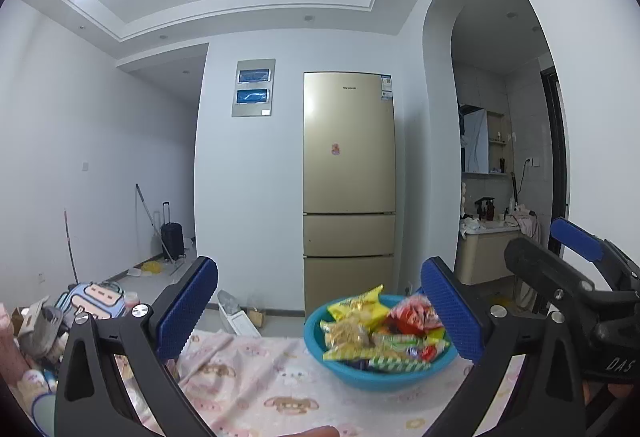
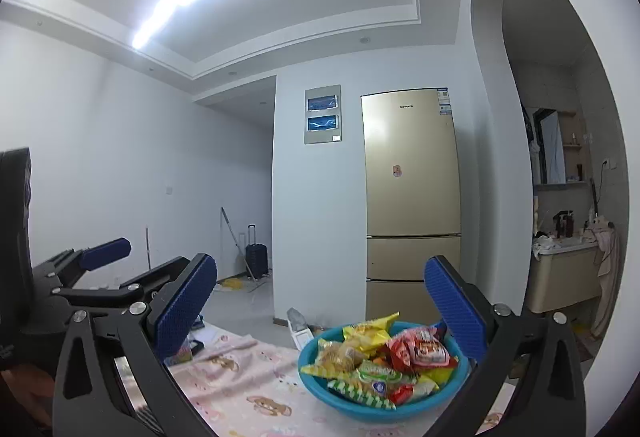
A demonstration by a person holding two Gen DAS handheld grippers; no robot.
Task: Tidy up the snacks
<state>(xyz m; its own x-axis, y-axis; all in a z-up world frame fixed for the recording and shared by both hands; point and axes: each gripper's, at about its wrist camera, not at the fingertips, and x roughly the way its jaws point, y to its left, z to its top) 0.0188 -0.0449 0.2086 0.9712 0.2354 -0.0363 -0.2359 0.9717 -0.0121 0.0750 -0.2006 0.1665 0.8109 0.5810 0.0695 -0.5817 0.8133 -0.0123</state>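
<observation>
Blue bowl (image 2: 320,391); yellow, red and green-striped snack packets (image 2: 384,361); pink tablecloth (image 1: 248,377) printed with what seem cartoon animals; gold refrigerator (image 1: 348,173); blue finger pads (image 1: 188,311).

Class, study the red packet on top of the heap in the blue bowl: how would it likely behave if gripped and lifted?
The red packet looks puffy and crinkled, so it is probably light and would give when squeezed. Its glossy film may slip between the fingers. It lies loosely on other packets in the blue bowl, so lifting it might shift its neighbours.
</observation>
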